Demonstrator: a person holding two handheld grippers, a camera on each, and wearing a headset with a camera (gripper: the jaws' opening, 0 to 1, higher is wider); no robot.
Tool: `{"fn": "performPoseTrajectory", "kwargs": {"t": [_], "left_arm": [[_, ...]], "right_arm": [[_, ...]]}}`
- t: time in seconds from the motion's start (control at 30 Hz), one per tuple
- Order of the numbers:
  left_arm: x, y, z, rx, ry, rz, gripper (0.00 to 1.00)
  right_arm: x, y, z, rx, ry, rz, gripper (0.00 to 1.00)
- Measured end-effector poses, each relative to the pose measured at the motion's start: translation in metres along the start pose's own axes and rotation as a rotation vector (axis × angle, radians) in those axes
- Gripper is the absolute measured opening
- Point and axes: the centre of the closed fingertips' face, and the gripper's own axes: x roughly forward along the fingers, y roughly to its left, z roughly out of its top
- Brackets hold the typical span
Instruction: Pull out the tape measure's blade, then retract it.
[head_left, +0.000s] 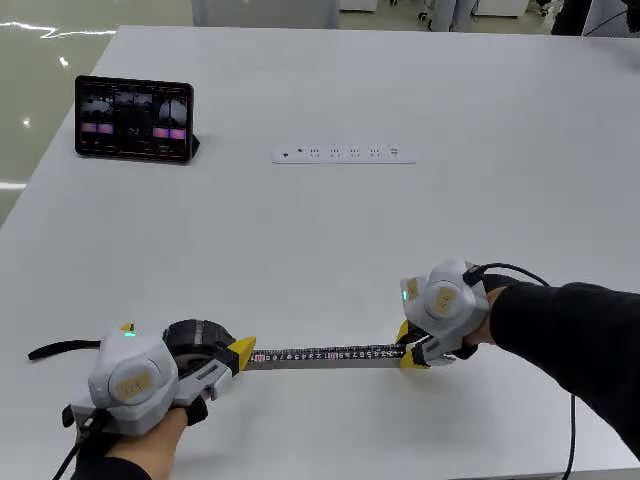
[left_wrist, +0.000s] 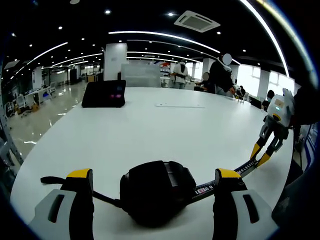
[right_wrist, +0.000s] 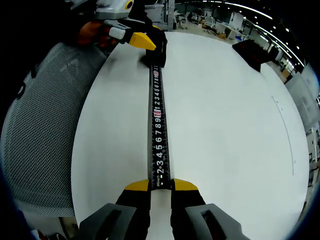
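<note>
Straddling the tape measure case (head_left: 198, 340) near the front left corner of the tabletop (head_left: 320, 230), the left hand-held gripper (left_wrist: 154, 176) stands wide, with a gap showing at each side, apparently fencing the case against the pull. The right hand-held gripper (right_wrist: 161, 186) is pinched narrow on the tip of the blade (head_left: 325, 353), stretching it flat along the front edge, so the pull-out looks largely made and retraction is not yet done. A tablet (head_left: 133, 119) and a power strip (head_left: 343, 154) lie well apart toward the far edge; nothing blocks the blade's line.

The round black tape measure case (head_left: 198, 343) lies well short of the power strip (head_left: 343, 154). Its blade (head_left: 325, 353) (dark, white numerals) stretches out parallel.
</note>
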Motion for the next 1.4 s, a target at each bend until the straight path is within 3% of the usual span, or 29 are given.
{"fn": "performPoseTrajectory", "kwargs": {"t": [0.1,0.2,0.33,0.57,0.93,1.4], "left_arm": [[0.002,-0.006,0.0,0.015,0.007,-0.01,0.98],[0.002,-0.008,0.001,0.019,0.012,-0.014,0.89],[0.005,-0.009,-0.002,0.021,0.031,-0.015,0.84],[0.005,-0.003,-0.006,0.04,0.056,0.018,0.78],[0.006,0.002,-0.015,-0.012,0.082,0.026,0.65],[0.007,0.0,-0.019,0.037,0.099,0.014,0.6]], "right_arm": [[0.0,0.0,-0.001,0.044,-0.016,-0.004,0.1],[0.0,0.0,-0.001,0.057,-0.026,-0.013,0.1],[0.0,0.0,0.0,0.065,-0.018,-0.016,0.1],[0.0,-0.001,0.001,0.077,0.018,0.0,0.1],[0.001,-0.001,0.0,0.097,0.052,-0.008,0.1],[0.001,-0.001,0.0,0.085,0.05,-0.007,0.09]]}}
